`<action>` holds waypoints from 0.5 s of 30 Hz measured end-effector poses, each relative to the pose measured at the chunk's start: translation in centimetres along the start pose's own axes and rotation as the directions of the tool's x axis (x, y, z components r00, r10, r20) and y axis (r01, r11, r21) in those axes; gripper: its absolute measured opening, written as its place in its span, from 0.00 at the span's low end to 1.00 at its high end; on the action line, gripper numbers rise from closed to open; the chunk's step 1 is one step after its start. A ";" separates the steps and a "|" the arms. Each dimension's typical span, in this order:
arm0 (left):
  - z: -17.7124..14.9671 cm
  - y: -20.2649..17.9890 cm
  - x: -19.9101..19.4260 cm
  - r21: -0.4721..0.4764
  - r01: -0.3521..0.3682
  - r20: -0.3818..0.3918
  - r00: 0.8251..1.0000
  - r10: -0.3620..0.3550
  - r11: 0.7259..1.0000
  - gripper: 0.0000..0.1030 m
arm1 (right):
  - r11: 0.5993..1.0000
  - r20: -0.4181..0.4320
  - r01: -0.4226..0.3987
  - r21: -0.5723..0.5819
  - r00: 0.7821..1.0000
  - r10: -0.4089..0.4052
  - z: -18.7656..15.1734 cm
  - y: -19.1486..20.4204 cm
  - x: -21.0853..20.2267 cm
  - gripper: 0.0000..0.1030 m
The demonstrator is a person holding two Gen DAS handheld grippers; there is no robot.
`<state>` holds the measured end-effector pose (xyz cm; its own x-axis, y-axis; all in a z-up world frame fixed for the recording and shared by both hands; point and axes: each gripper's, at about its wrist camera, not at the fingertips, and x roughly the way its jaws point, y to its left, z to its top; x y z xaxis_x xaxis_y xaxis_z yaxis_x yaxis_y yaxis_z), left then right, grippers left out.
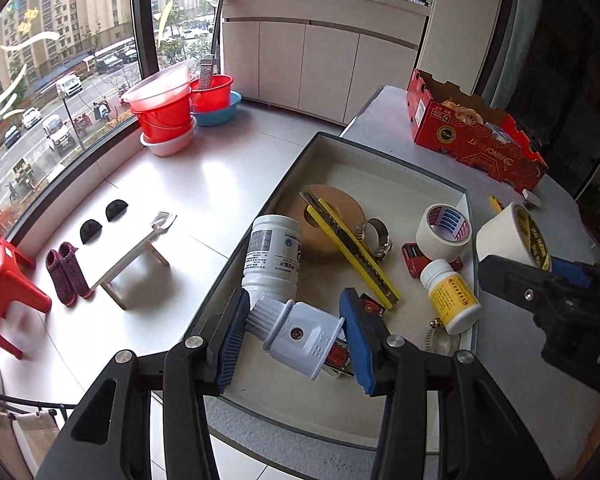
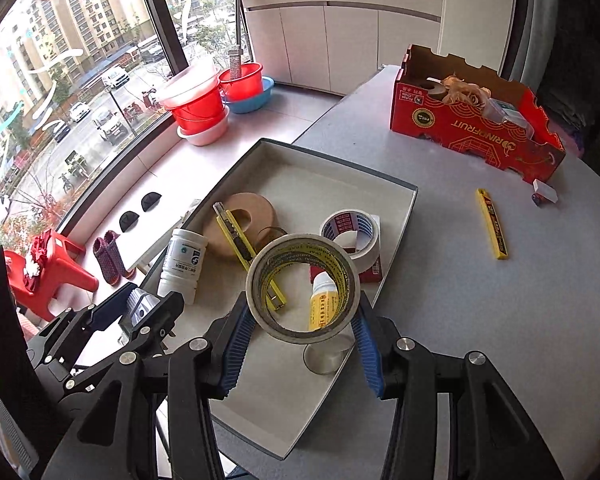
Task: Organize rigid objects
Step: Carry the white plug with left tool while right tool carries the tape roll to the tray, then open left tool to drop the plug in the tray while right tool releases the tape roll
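Observation:
My left gripper [image 1: 296, 334] is shut on a white power plug [image 1: 300, 330], held above the near end of the shallow white tray [image 1: 332, 412]. My right gripper [image 2: 304, 316] is shut on a pale roll of tape with yellow printing [image 2: 303, 264], also over the tray [image 2: 284, 412]. In the tray lie a brown tape roll [image 1: 332, 208], a yellow utility knife [image 1: 352, 248], a tall white bottle [image 1: 272, 252], a white tape roll with blue and red print [image 1: 444, 228], a small yellow-labelled bottle [image 1: 452, 296] and metal hose clamps [image 1: 376, 236].
A red cardboard fruit box [image 2: 476, 128] stands at the back of the grey table. A yellow blade case [image 2: 492, 224] and a small white box [image 2: 545, 192] lie on the table right of the tray. Below to the left are red basins [image 1: 168, 108], a red stool [image 1: 8, 280] and a small white stool [image 1: 128, 264].

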<state>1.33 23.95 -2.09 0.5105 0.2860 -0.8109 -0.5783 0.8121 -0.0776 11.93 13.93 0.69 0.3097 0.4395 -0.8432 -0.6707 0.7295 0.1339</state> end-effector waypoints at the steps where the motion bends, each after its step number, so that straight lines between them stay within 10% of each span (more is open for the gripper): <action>1: 0.1 -0.1 0.3 -0.001 -0.001 -0.006 1.000 0.001 1.000 0.49 | 1.000 -0.005 -0.001 0.004 1.000 0.001 0.1 0.0 0.3 0.48; 15: 0.5 -1.1 2.3 0.028 -0.016 -0.044 0.999 0.017 0.999 0.49 | 0.999 -0.073 0.013 -0.032 0.997 -0.015 1.2 -0.3 4.2 0.48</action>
<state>3.49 23.98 -3.62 0.4720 0.2775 -0.8368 -0.5685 0.8213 -0.0483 14.22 16.21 -2.30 0.2700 0.3889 -0.8808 -0.6877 0.7181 0.1062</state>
